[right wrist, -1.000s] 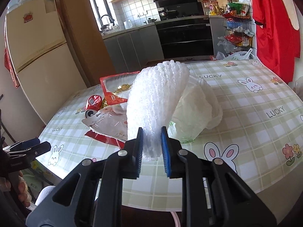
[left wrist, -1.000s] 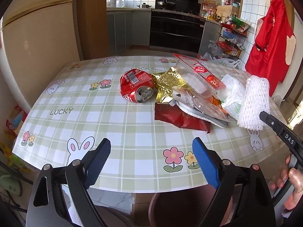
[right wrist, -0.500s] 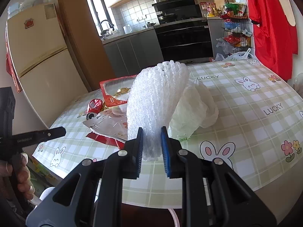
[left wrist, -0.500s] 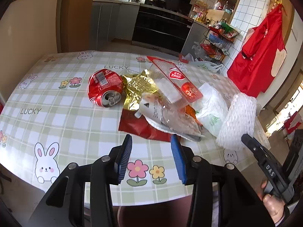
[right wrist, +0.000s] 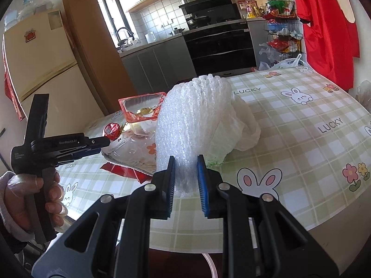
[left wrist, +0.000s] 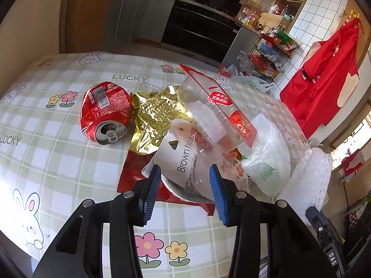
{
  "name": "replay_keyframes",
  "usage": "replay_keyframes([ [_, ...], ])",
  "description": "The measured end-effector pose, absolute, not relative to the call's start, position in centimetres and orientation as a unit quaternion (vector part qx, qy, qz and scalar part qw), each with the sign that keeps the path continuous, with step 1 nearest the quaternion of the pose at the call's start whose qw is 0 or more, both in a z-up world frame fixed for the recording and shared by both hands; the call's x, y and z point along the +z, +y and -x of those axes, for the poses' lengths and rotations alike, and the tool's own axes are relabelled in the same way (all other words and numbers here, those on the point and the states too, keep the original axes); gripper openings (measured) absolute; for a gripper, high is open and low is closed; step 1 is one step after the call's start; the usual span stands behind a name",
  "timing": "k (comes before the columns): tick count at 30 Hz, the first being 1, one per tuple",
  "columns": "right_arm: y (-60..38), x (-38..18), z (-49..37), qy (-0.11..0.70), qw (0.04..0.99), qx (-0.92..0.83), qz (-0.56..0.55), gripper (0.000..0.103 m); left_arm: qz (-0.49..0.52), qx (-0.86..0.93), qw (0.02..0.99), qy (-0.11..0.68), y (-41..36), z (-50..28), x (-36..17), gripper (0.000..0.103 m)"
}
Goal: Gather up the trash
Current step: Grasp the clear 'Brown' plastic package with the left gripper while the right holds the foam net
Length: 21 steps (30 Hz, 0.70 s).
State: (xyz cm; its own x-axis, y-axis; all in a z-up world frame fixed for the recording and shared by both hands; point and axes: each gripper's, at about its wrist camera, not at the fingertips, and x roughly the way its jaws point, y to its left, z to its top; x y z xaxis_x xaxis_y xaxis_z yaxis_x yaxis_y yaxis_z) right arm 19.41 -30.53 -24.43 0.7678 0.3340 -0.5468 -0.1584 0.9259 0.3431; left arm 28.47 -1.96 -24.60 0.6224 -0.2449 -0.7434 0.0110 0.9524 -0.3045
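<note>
right gripper [right wrist: 185,180] clamps foam net [right wrist: 192,120]; left half-open.

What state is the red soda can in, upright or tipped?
Tipped and crushed. The red soda can lies on its side on the table, body dented, its opened top with the pull tab facing the left wrist camera.

Kitchen, daylit, seen across a cloth-covered counter.
Counter [right wrist: 324,106] wears a green-and-white check cloth printed with rabbits, flowers, "LUCKY". Beyond it: grey base cabinets [right wrist: 153,67], black built-in oven [right wrist: 220,46] with hob and pots above, white tiled wall [right wrist: 160,16]. Cream fridge [right wrist: 34,64] beside a brown wooden pillar [right wrist: 88,46]. Window [right wrist: 109,16] behind the sink tap. Wire rack [left wrist: 271,53] of packets; red garment [left wrist: 324,74] hanging on the tiled wall.
</note>
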Motion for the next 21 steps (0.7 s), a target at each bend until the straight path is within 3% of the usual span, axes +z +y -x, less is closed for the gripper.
replay_keyframes([
  [14,-30.5,-25.0,-19.2,0.319,0.928,0.129,-0.144,0.021,0.128,-0.067,0.898,0.415,-1.8,-30.4,-24.9,0.042],
  [21,-30.8,-25.6,-19.6,0.326,0.925,0.127,-0.149,0.022,0.177,-0.095,0.884,0.421,-1.2,-30.4,-25.6,0.039],
])
